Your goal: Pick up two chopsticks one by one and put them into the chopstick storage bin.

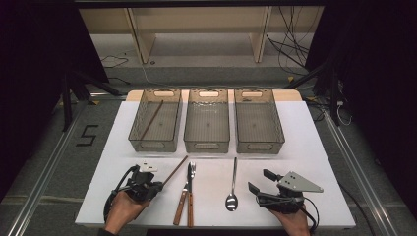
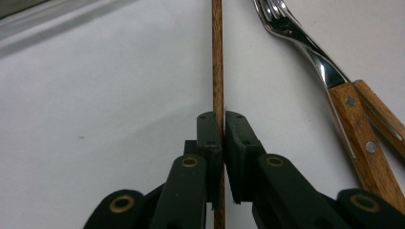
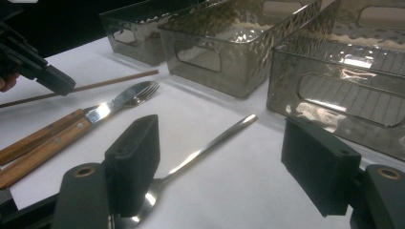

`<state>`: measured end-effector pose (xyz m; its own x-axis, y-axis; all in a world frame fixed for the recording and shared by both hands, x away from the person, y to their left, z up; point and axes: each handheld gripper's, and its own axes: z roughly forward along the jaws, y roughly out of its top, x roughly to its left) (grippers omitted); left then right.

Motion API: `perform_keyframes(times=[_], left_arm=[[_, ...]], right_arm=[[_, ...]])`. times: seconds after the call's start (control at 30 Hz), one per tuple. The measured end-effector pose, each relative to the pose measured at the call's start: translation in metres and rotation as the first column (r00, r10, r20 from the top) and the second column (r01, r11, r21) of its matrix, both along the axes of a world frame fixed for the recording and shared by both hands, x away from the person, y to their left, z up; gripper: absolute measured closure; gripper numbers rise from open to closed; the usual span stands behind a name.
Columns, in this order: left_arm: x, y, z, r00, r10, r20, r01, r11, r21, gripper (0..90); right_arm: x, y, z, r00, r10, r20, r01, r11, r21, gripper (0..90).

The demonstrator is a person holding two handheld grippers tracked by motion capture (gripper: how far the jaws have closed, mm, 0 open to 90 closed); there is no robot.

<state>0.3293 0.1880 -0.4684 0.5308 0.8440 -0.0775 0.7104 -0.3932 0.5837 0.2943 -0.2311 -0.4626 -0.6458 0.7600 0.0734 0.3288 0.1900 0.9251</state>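
Low in the frame, left tool [image 2: 221, 125] clenches a brown chopstick [image 2: 217, 57] on the white desk [image 1: 305, 147]; right tool [image 3: 224, 162], lower right, stands released above the spoon [image 3: 210, 145].

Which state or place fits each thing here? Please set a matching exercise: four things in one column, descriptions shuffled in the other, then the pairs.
1. left gripper
2. right gripper
3. spoon
4. left bin

a. jaws wide open, nothing between them
b. holds one chopstick
c. shut on a chopstick on the table
d. lies on the table between the two grippers, below the right bin

Pairs: 1-c, 2-a, 3-d, 4-b
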Motion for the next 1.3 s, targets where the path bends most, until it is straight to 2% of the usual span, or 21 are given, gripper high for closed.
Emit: perform_keyframes(times=[0.17,0.43,0.67,1.0,1.3], left_arm=[[-0.002,0.005,0.008,0.9999,-0.002,0.011,0.002,0.9999,-0.013,84.9],[-0.008,0.012,0.028,0.9991,-0.025,0.035,0.027,0.9989,-0.04,84.9],[-0.007,0.016,0.038,0.998,-0.029,0.057,0.032,0.9972,-0.068,85.0],[0.009,0.027,0.05,0.9944,0.012,0.105,0.002,0.9915,-0.13,84.9],[0.04,0.033,0.07,0.985,0.048,0.166,-0.021,0.9864,-0.163,84.9]], right_arm=[[0.0,0.001,0.0,1.0,-0.002,0.002,0.002,1.0,0.001,29.8],[0.0,0.0,0.0,1.0,-0.004,0.0,0.004,1.0,0.004,29.8],[0.001,-0.001,0.0,1.0,-0.006,-0.002,0.006,1.0,0.004,29.8],[0.001,-0.002,0.0,1.0,-0.008,-0.005,0.008,1.0,0.01,29.8],[0.002,-0.001,-0.001,0.9999,-0.009,-0.008,0.009,1.0,0.012,29.8]])
